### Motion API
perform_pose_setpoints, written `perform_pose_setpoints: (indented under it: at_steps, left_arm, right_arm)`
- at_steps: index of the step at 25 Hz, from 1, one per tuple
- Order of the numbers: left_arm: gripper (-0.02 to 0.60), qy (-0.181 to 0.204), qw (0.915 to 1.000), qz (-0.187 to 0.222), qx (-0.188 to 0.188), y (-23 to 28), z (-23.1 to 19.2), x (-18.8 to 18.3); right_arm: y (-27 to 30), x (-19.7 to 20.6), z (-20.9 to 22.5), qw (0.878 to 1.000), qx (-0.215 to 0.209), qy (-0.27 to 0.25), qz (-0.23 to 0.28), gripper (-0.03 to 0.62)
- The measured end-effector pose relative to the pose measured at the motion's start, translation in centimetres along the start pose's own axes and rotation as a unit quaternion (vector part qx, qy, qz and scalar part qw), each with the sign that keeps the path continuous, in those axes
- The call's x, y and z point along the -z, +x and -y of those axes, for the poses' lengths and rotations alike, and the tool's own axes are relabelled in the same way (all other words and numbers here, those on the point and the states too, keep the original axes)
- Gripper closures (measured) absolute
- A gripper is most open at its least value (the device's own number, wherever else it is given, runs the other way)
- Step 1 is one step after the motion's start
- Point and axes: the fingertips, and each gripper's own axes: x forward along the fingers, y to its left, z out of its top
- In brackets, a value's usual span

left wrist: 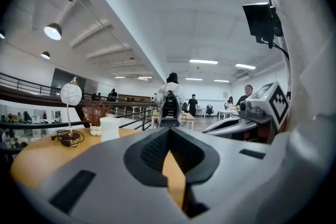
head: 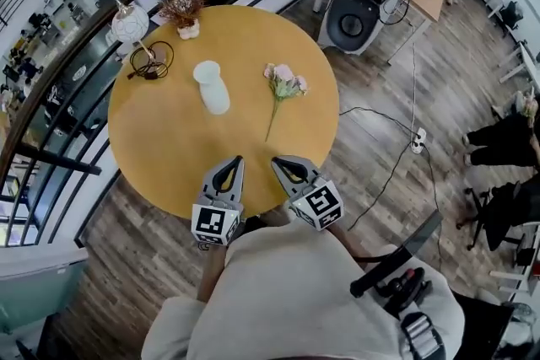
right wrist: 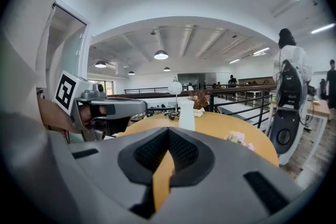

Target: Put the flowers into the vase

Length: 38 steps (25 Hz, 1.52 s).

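— On the table (head: 169, 149), where are the flowers (head: 283, 87)?
— Lying flat, near the upright white vase (head: 212, 87), not touching it.
— And the grippers?
— The left gripper (head: 235, 159) and the right gripper (head: 276, 160) are at the near edge, jaws pressed together, holding nothing.

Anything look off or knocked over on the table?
Nothing stands out. The vase stands upright, the flowers lie flat beside it on the table, apart from it; nothing spilled.
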Motion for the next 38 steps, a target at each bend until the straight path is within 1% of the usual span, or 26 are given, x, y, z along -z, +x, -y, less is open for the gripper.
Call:
perform_pose_setpoints:
  at_steps: [3, 6, 10, 14, 19, 24, 27, 32, 35, 37, 38]
  left_arm:
    - [0.575, -0.006, 1.0000, -0.003, 0.006, 0.4, -2.7, 0.2]
    - [0.575, -0.012, 0.9999, -0.006, 0.009, 0.8, -4.7, 0.9]
    - [0.575, -0.029, 0.9994, -0.016, 0.013, 2.0, -5.5, 2.3]
    - [0.575, -0.038, 0.9989, -0.025, 0.011, 2.5, -6.6, 3.1]
    - [0.575, -0.045, 0.9981, -0.041, -0.007, 3.4, -7.0, 3.4]
    - [0.575, -0.049, 0.9959, -0.064, -0.041, 5.1, -7.5, 4.3]
    - [0.575, -0.046, 0.9944, -0.076, -0.057, 6.0, -7.7, 4.6]
    - [0.575, -0.046, 0.9920, -0.085, -0.080, 6.6, -8.3, 5.1]
    - [0.575, -0.051, 0.9907, -0.093, -0.085, 6.8, -8.7, 5.8]
    - [0.575, -0.055, 0.9905, -0.098, -0.080, 6.9, -9.0, 6.2]
    - [0.575, -0.057, 0.9905, -0.100, -0.076, 7.0, -9.2, 6.4]
  right_arm:
    - [2.3, -0.3, 0.1, 1.000, 0.010, 0.006, -0.007, 0.586]
    - [4.1, 0.3, 0.1, 1.000, 0.014, 0.010, -0.024, 0.586]
    - [5.3, 2.0, 1.1, 0.999, 0.018, 0.023, -0.043, 0.586]
    - [6.3, 2.0, 1.6, 0.998, 0.012, 0.033, -0.045, 0.586]
    - [6.3, 2.2, 3.2, 0.997, 0.000, 0.044, -0.056, 0.586]
    - [7.1, 3.2, 6.1, 0.996, -0.024, 0.056, -0.067, 0.586]
    - [7.6, 3.6, 7.8, 0.995, -0.036, 0.057, -0.069, 0.586]
    - [8.7, 4.6, 9.7, 0.994, -0.054, 0.050, -0.079, 0.586]
    - [9.3, 4.9, 10.2, 0.993, -0.062, 0.054, -0.082, 0.585]
    - [9.7, 5.0, 10.3, 0.993, -0.057, 0.057, -0.084, 0.583]
    - [10.0, 5.3, 10.4, 0.993, -0.052, 0.061, -0.089, 0.554]
